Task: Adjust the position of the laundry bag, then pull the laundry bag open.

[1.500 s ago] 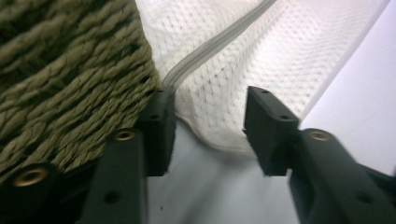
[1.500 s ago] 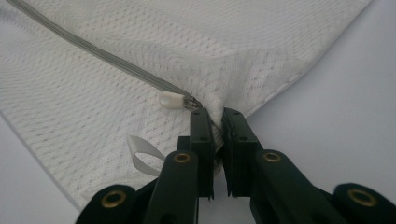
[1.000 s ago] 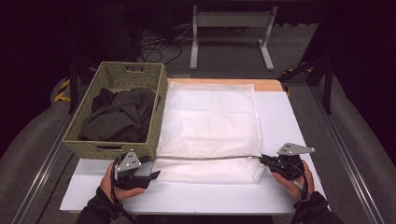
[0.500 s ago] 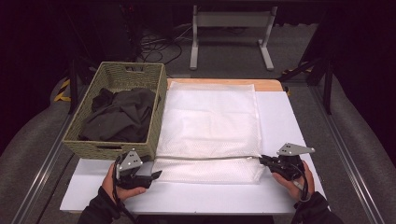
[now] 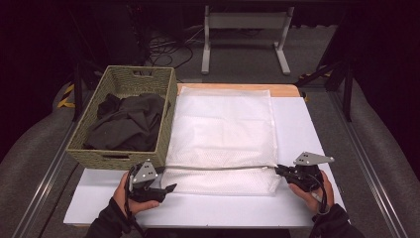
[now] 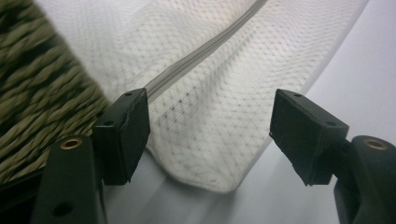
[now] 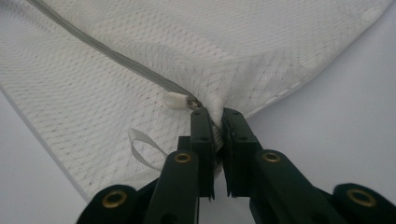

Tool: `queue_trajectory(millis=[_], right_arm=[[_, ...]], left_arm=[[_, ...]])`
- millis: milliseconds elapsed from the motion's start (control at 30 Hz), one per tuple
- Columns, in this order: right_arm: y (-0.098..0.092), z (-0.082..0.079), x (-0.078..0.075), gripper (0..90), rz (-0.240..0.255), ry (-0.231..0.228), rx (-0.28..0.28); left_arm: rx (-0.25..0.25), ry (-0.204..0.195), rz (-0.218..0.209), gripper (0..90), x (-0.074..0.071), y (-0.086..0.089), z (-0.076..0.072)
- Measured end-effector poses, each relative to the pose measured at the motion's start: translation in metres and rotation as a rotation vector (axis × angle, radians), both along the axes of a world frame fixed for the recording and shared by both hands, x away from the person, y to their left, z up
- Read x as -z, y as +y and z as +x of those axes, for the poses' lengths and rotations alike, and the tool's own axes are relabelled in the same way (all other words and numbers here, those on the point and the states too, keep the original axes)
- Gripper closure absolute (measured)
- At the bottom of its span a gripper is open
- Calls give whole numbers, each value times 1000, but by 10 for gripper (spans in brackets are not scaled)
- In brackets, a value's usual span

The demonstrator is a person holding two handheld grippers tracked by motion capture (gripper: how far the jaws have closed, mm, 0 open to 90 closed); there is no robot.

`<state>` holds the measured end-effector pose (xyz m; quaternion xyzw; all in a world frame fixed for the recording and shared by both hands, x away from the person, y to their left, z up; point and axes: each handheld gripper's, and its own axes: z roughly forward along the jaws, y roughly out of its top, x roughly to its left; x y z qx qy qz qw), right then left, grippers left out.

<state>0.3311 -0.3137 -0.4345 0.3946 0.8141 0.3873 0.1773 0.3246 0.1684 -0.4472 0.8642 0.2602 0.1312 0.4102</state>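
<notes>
A white mesh laundry bag [image 5: 223, 134] lies flat on the white table [image 5: 307, 129], its grey zipper [image 5: 223, 167] running across near the front edge. At the bag's right end my right gripper [image 5: 277, 169] is shut on the mesh just beside the zipper pull [image 7: 175, 100]; in the right gripper view the jaws [image 7: 215, 114] pinch bunched fabric. My left gripper [image 5: 171, 188] rests at the bag's front left corner. Its jaws [image 6: 210, 130] stand wide open, and the bag's corner [image 6: 219, 116] lies on the table between them, touching neither pad.
A green woven basket [image 5: 119, 158] holding dark clothes [image 5: 129, 121] stands at the table's left, right against the bag; its wall [image 6: 37, 93] is close beside my left jaw. A white loop tag [image 7: 142, 149] hangs from the bag.
</notes>
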Motion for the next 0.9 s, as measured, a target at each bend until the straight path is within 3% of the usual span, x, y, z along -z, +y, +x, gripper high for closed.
queue_trajectory(millis=[167,300,333,400,500,667,800,833,900], right_arm=[[0,-2,-1,839,1,-4,-3],[-1,-1,-2,839,6,-4,-2],[-1,-1,-2,839,6,-4,-2],[0,-2,-2,840,-5,-7,2],[1,-3,-2,840,-12,-14,1],[-1,-5,-4,840,0,-25,-6],[0,-7,-7,840,2,-35,-14],[0,-7,-7,840,2,-35,-14],[1,-7,-9,840,2,-41,-19]], left_arm=[[37,0,-14,293,-6,-16,3],[105,-17,3,328,-12,-46,6],[105,-17,3,336,-12,-46,6],[165,-23,2,336,-16,-69,9],[233,-36,35,368,-21,-102,14],[333,1,45,484,-22,-160,27],[364,36,53,564,-20,-201,38],[364,36,53,581,-20,-201,38],[373,71,62,600,-16,-222,48]])
